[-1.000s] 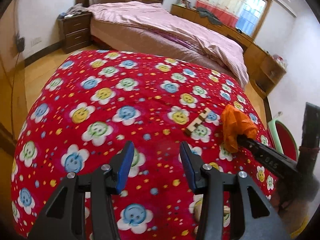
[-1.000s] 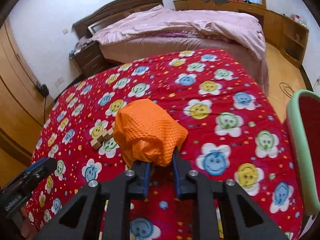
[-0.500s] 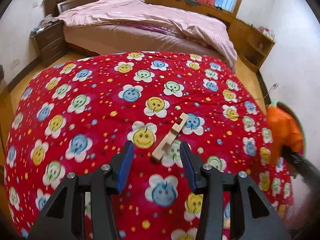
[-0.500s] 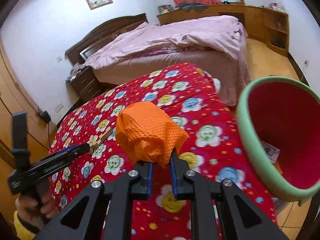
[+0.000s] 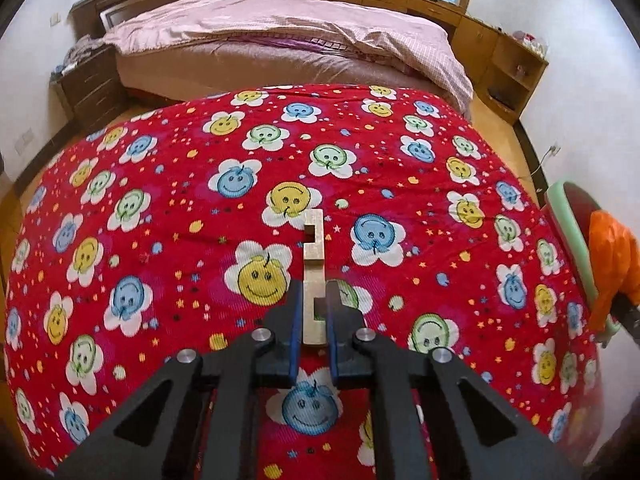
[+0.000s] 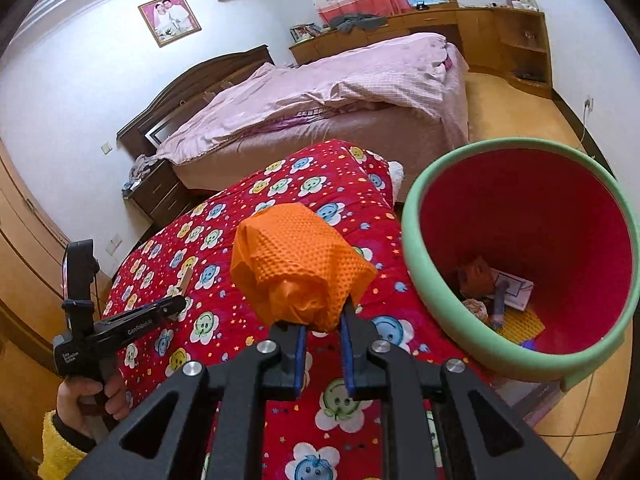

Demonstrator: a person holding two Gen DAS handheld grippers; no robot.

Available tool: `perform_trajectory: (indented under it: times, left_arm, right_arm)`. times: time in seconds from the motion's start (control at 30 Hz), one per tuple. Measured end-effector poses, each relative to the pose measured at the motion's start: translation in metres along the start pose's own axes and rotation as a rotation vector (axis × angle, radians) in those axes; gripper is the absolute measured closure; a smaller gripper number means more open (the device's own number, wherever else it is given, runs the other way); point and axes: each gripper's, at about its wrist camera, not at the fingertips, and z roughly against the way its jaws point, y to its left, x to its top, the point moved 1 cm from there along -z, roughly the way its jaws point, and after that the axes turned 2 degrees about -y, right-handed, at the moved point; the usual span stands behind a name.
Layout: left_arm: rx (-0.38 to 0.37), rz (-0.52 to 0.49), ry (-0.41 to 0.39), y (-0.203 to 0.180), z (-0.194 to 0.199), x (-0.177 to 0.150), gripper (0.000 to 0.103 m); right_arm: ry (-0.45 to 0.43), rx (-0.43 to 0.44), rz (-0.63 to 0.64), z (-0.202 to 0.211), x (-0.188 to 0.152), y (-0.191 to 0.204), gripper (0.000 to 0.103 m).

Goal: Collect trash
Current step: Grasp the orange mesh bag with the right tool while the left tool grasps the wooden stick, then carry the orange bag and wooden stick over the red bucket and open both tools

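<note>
A pale notched wooden strip [image 5: 313,268] lies on the red flowered blanket [image 5: 160,208]. My left gripper [image 5: 313,300] is shut on the strip's near end, low on the blanket. It shows from the side in the right wrist view [image 6: 172,306]. My right gripper [image 6: 323,320] is shut on a crumpled orange mesh wrapper [image 6: 298,266] and holds it in the air beside the rim of the red bin [image 6: 520,240]. The wrapper also shows at the right edge of the left wrist view [image 5: 612,252], against the bin's green rim [image 5: 568,220].
The red bin with a green rim stands on the floor to the right of the blanket; it holds paper and several scraps [image 6: 496,296]. A bed with pink covers [image 5: 280,32] stands behind. A nightstand [image 5: 88,84] is at the far left, wooden cabinets [image 5: 508,68] at the far right.
My left gripper moved forward over the wooden strip and shut on it. My right gripper carried the orange wrapper to the right, up to the bin's rim.
</note>
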Motion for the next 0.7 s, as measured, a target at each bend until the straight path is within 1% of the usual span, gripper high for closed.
perform_trajectory:
  times: [0.1, 0.3, 0.47, 0.7]
  left_arm:
    - [-0.039, 0.042, -0.002, 0.003, 0.010, -0.006, 0.094]
    - [-0.102, 0.110, -0.026, -0.001, 0.035, -0.019, 0.094]
    - [-0.132, 0.102, -0.072, -0.016, 0.062, -0.023, 0.094]
    - [-0.207, 0.082, -0.131, -0.050, 0.100, -0.018, 0.094]
  right_arm:
    - [0.000, -0.002, -0.013, 0.006, -0.001, -0.005, 0.087]
    - [-0.031, -0.004, -0.036, 0.025, -0.004, -0.013, 0.087]
    - [-0.063, -0.012, -0.046, 0.044, -0.004, -0.020, 0.087]
    - [-0.100, -0.026, -0.066, 0.068, -0.001, -0.036, 0.087]
